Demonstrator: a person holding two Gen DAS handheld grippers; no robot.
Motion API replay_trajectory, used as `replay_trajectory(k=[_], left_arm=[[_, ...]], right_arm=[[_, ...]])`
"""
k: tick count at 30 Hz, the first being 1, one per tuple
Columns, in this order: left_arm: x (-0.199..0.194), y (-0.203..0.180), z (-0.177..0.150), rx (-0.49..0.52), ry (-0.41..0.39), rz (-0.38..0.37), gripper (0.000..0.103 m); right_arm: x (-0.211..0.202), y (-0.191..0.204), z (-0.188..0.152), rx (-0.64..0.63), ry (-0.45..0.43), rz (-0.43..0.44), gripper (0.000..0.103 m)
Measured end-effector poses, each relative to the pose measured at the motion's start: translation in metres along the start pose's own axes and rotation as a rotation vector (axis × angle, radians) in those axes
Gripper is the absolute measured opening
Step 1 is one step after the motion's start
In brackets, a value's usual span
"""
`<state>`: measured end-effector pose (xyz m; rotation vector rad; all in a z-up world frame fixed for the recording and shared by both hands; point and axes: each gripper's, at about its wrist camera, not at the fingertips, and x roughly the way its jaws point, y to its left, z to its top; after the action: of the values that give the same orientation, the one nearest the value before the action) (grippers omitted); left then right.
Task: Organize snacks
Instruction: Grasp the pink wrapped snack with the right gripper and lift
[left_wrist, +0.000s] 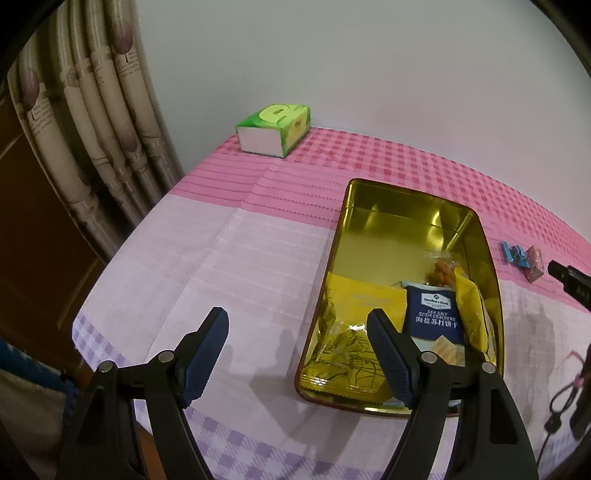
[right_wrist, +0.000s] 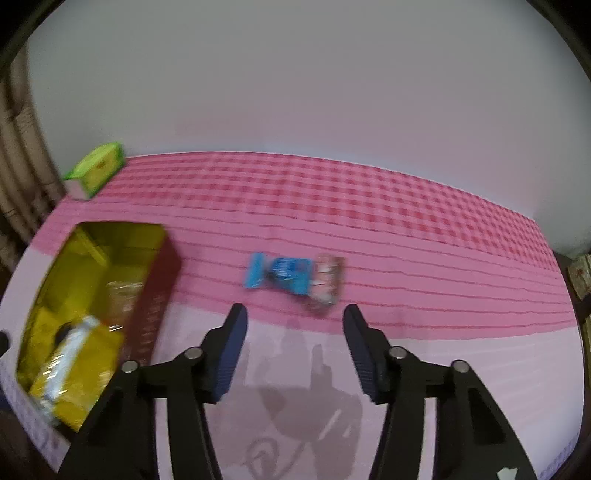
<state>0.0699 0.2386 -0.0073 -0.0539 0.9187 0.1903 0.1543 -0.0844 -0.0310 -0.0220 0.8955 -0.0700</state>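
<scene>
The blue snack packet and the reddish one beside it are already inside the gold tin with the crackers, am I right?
Not quite: the blue snack packet and the reddish one lie on the pink tablecloth, outside the gold tin, as the right wrist view shows.

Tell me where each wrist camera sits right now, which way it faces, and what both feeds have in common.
Left wrist: on the left gripper, angled down at the gold tin holding a cracker packet; its open, empty fingers show.
Right wrist: on the right gripper, angled down at the blue snack and red snack on the pink tablecloth; its fingers show, nothing between them.
Shared: tin, green tissue box, both loose snacks, tablecloth.
</scene>
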Motion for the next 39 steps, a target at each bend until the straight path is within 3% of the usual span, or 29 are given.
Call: replay_trajectory(k=[7, 17, 21, 25, 39], left_arm=[[0.006, 0.001, 0.001, -0.008, 0.019, 0.005, 0.078], [0.013, 0.001, 0.001, -0.018, 0.034, 0.023, 0.078], [0.017, 0.001, 0.000, -0.013, 0.048, 0.032, 0.078], [0.018, 0.000, 0.000, -0.007, 0.042, 0.051, 0.078], [0.017, -0.011, -0.006, 0.042, 0.015, 0.111, 0.078]], right_arm=[[0.035, -0.019, 0.011, 0.029, 0.018, -0.009, 0.040], [0.069, -0.020, 0.014, 0.063, 0.055, 0.024, 0.039], [0.081, -0.020, 0.009, 0.062, 0.066, 0.038, 0.032], [0.083, -0.020, 0.005, 0.048, 0.032, 0.025, 0.022], [0.080, -0.079, -0.004, 0.039, -0.011, -0.042, 0.021]])
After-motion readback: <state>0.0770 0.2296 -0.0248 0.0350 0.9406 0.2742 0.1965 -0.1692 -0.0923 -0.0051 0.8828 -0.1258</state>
